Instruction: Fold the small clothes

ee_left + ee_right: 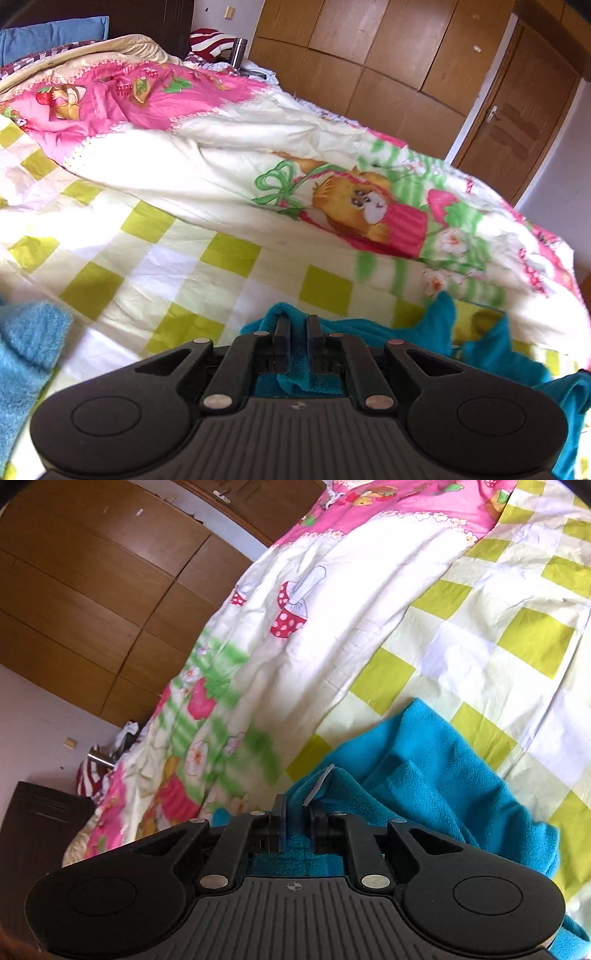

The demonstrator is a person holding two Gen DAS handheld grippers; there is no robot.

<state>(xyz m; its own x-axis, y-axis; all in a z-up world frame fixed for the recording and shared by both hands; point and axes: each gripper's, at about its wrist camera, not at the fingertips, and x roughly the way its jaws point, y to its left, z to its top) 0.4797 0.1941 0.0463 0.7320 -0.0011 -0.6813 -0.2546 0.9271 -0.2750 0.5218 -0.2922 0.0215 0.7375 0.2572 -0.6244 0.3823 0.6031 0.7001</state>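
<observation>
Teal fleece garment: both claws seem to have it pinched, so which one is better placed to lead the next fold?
Probably right. The right claw is shut on the teal fleece garment at the edge bearing its white tag. The left claw pinches a bunched fold, with cloth trailing rightward.

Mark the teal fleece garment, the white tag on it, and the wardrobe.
teal fleece garment [436, 760]: right wrist view, on the broad fold lying on the quilt.
white tag [318, 784]: right wrist view, mid-strip.
wardrobe [373, 48]: left wrist view, on a wooden door panel.
</observation>
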